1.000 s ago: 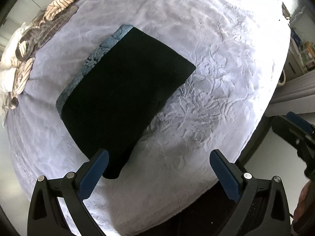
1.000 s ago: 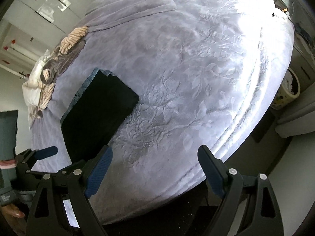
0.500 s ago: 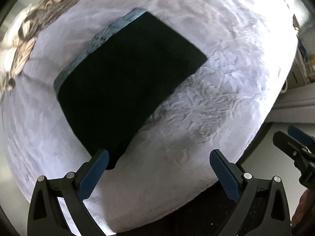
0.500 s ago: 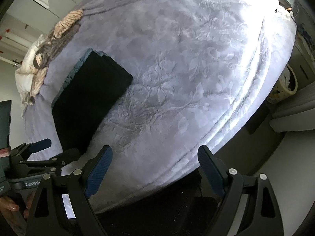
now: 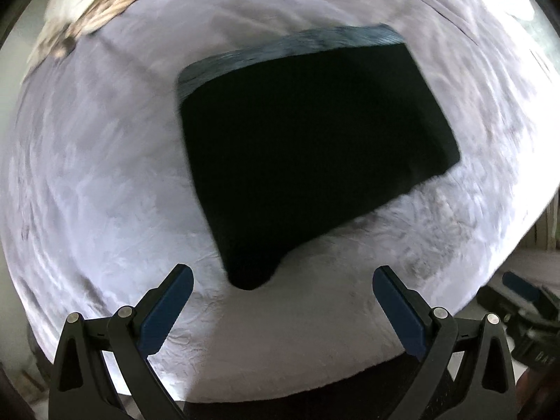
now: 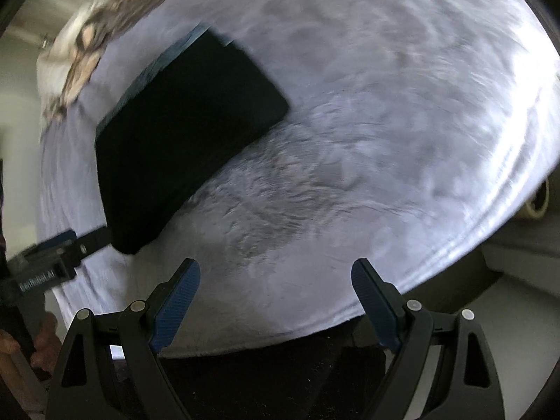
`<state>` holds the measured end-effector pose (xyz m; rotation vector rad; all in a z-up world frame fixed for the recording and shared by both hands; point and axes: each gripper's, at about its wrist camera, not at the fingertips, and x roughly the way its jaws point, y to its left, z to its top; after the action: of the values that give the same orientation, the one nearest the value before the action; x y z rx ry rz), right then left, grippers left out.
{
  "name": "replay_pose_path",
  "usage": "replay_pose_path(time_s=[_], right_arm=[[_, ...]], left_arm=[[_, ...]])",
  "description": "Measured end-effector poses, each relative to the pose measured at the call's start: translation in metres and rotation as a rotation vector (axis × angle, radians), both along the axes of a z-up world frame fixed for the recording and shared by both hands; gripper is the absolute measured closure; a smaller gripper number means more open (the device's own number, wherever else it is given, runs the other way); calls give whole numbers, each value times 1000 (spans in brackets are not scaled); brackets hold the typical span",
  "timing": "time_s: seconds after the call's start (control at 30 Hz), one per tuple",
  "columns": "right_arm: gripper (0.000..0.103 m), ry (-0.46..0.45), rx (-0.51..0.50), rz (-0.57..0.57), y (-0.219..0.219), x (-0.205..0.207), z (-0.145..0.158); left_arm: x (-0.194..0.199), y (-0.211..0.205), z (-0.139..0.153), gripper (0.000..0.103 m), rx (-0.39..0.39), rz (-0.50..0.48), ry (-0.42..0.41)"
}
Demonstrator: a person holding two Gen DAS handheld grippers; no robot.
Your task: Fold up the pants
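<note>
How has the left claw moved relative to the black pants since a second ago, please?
Yes. The left claw has swung over the bed toward the pants: their near corner, formerly by its left finger, now sits between its open fingers.

Bed [image 5: 87, 192]: bare cover on all sides of the pants [image 5: 308, 147]; open passage along near edge. Obstacles: pants, flat at centre; heap of cloth [image 5: 91, 10] at far left corner. Both tools over near edge, jaws wide, nothing between.

matt black pants [image 5: 308, 147], embossed (soft) bedspread [image 5: 105, 192]
</note>
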<state>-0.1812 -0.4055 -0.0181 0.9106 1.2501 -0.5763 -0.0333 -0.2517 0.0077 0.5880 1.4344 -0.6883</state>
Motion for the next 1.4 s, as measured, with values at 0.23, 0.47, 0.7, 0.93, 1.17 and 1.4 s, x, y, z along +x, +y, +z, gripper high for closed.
replay_pose_path(time_s=[0.23, 0.47, 0.7, 0.93, 1.17, 1.4], right_arm=[[13, 44, 38, 185, 5, 54, -17], [13, 59, 10, 312, -2, 95, -15], [13, 50, -8, 309, -21, 106, -13], [13, 54, -5, 269, -41, 98, -18], [13, 59, 33, 210, -60, 81, -26], [12, 50, 38, 190, -79, 77, -30]], left_arm=[[26, 25, -20, 0, -3, 146, 24], [40, 38, -34, 0, -8, 241, 28], [44, 40, -43, 0, 0, 262, 22], [45, 36, -51, 0, 12, 232, 12], [44, 26, -61, 0, 25, 223, 19], [53, 14, -69, 0, 19, 227, 35]])
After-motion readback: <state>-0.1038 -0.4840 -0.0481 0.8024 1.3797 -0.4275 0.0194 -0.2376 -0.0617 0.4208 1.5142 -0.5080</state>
